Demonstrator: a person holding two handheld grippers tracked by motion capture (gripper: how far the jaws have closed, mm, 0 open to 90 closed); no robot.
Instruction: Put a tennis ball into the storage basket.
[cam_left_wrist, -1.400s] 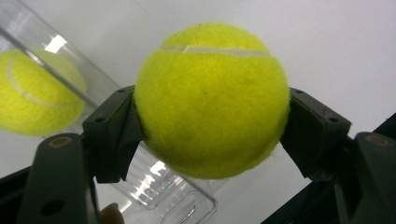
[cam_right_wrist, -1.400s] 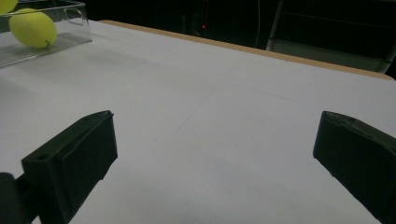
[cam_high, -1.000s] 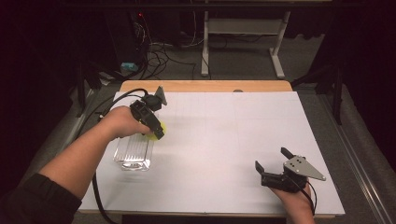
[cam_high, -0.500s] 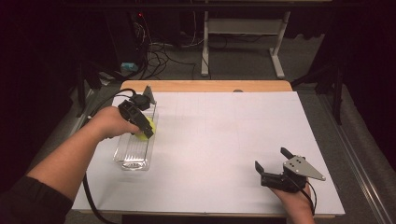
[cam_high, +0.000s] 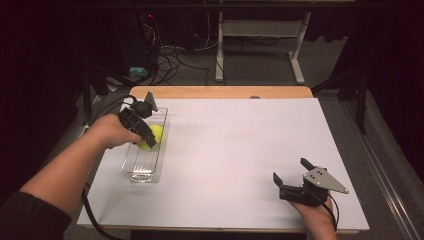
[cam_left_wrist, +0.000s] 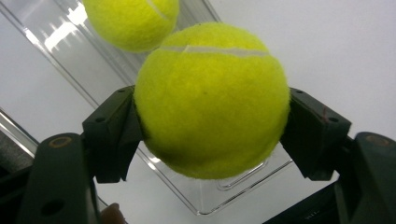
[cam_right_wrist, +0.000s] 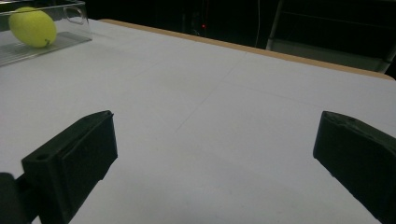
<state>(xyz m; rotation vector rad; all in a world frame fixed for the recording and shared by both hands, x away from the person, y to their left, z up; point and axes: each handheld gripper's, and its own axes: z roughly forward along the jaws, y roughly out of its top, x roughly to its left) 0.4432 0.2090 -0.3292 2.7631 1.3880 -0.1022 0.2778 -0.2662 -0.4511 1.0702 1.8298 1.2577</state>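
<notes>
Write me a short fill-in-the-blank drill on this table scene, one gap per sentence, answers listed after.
1. The left gripper is shut on a yellow ____ ball.
2. That ball hangs over a clear plastic ____ at the table's left side.
3. The jaws of the right gripper stand ____, with nothing between them.
4. The tray rests on a ____ table top.

Missing words: tennis; tray; open; white
</notes>
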